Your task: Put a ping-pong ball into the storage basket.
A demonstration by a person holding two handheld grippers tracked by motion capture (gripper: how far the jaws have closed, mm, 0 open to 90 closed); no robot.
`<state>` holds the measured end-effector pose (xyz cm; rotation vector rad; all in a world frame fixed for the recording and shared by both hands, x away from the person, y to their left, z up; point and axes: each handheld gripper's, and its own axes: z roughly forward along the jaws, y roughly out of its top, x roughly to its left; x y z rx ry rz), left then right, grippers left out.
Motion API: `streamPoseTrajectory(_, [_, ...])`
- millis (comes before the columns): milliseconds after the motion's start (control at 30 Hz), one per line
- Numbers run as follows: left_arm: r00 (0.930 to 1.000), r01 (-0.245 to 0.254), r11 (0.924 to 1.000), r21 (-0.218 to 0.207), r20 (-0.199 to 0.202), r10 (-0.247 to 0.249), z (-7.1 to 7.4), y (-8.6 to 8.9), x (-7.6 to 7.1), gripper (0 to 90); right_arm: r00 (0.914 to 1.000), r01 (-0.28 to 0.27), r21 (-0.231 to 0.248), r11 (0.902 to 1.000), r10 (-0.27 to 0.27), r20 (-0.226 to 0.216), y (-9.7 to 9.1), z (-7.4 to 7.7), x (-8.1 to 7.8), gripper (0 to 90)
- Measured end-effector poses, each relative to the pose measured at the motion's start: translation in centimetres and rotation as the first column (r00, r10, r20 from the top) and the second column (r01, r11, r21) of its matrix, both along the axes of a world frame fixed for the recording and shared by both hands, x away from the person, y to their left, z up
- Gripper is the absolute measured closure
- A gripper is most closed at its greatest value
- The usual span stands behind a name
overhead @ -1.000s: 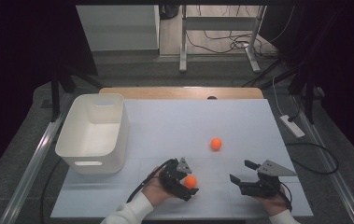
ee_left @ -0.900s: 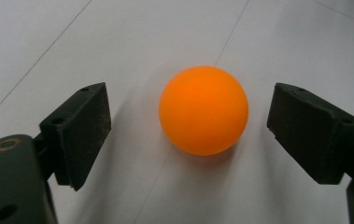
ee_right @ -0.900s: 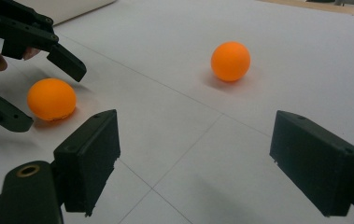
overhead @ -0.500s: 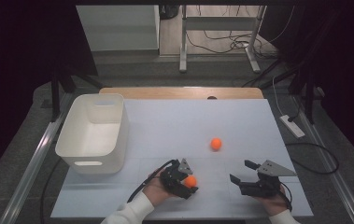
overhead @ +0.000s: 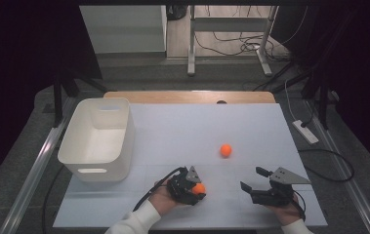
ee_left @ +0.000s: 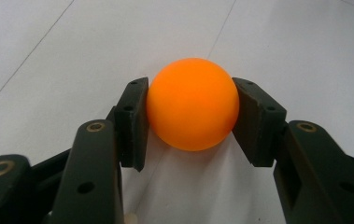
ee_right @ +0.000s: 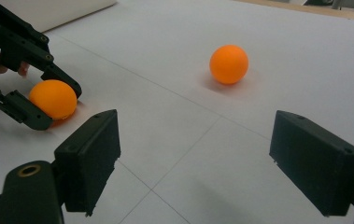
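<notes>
We've got the left gripper [overhead: 195, 189] clamped on the near orange ball [ee_left: 192, 103] at the table's [overhead: 173, 126] front edge, pads squeezing its widest part after closing in. Looks light, hard and slick, so we keep the grip centred; the right gripper [overhead: 253, 179] sits wide apart, holding nothing.

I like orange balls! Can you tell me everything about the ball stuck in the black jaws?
The ball is plain bright orange, round, smooth and a bit matte, like plastic, with no marks showing. It sits low on the white table, near the front edge. The left gripper has just closed its jaws on it, and a black pad presses each side.
</notes>
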<state>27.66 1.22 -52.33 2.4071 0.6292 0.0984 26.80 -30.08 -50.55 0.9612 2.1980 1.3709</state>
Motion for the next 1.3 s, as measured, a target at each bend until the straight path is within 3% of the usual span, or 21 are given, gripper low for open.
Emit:
streamPoseTrajectory(667, [0.9977, -0.027, 0.9977, -0.061, 0.061, 0.031, 1.4, 1.2, -0.3, 50.6, 1.0, 0.001, -0.002, 1.0, -0.001, 0.002, -0.1, 0.0, 0.0, 16.2])
streamPoseTrajectory(1067, [0.9938, -0.057, 0.989, -0.136, 0.087, 0.07, 2.4, 2.2, -0.5, 50.6, 1.0, 0.003, -0.002, 1.0, -0.003, 0.0, -0.1, 0.0, 0.0, 16.3])
streamPoseTrajectory(1300, [0.9921, -0.06, 0.9863, -0.154, 0.1, 0.076, 2.9, 2.6, -0.5, 50.6, 1.0, 0.005, 0.0, 1.0, -0.005, 0.001, -0.1, 0.0, 0.0, 16.3])
